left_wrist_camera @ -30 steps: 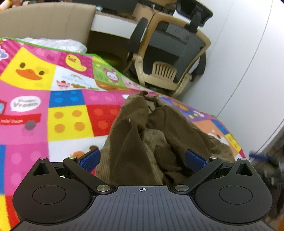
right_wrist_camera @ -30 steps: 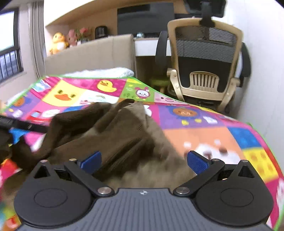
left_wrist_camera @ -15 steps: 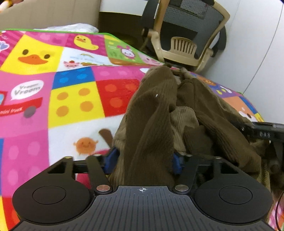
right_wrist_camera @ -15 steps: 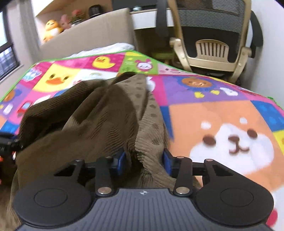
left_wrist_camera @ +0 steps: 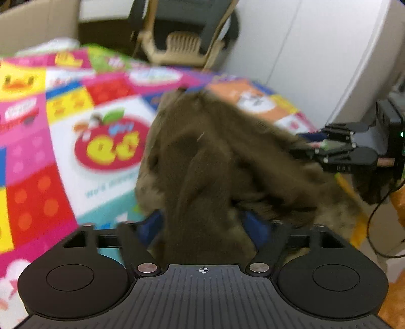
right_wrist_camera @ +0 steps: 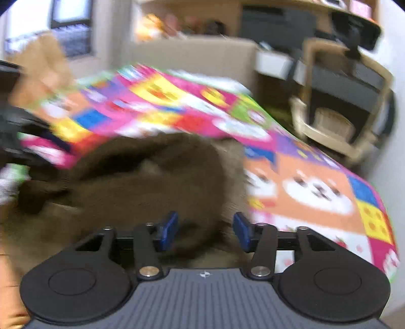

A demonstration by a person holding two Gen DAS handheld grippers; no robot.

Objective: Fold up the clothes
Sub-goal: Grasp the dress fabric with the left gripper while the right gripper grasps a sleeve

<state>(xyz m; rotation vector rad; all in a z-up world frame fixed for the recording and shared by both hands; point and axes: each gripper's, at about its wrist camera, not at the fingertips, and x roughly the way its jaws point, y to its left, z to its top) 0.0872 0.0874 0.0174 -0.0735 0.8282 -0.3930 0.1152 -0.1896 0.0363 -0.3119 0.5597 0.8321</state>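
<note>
A crumpled brown corduroy garment (left_wrist_camera: 215, 157) lies on the colourful patchwork play mat (left_wrist_camera: 108, 149). My left gripper (left_wrist_camera: 203, 225) has a thick fold of the garment between its blue pads. Its jaws are opening, and the cloth sits loosely in the wide gap. The right gripper (left_wrist_camera: 336, 154) shows at the garment's right edge in the left wrist view. In the blurred right wrist view, the right gripper (right_wrist_camera: 205, 230) also has its jaws opening. The garment (right_wrist_camera: 152, 187) lies between and beyond the pads, with a dark gap beside the left pad.
A tan and black office chair (left_wrist_camera: 182, 43) stands beyond the mat's far edge, beside a cardboard box (left_wrist_camera: 38, 22). A white cabinet wall (left_wrist_camera: 316, 63) runs along the right. A black cable (left_wrist_camera: 379, 210) hangs off the mat's right side. The mat (right_wrist_camera: 316, 192) ends close on the right.
Both grippers closed on the garment half a second ago and now stand wider. Both hands have swept across the mat, dragging the garment along; the views are motion-blurred.
</note>
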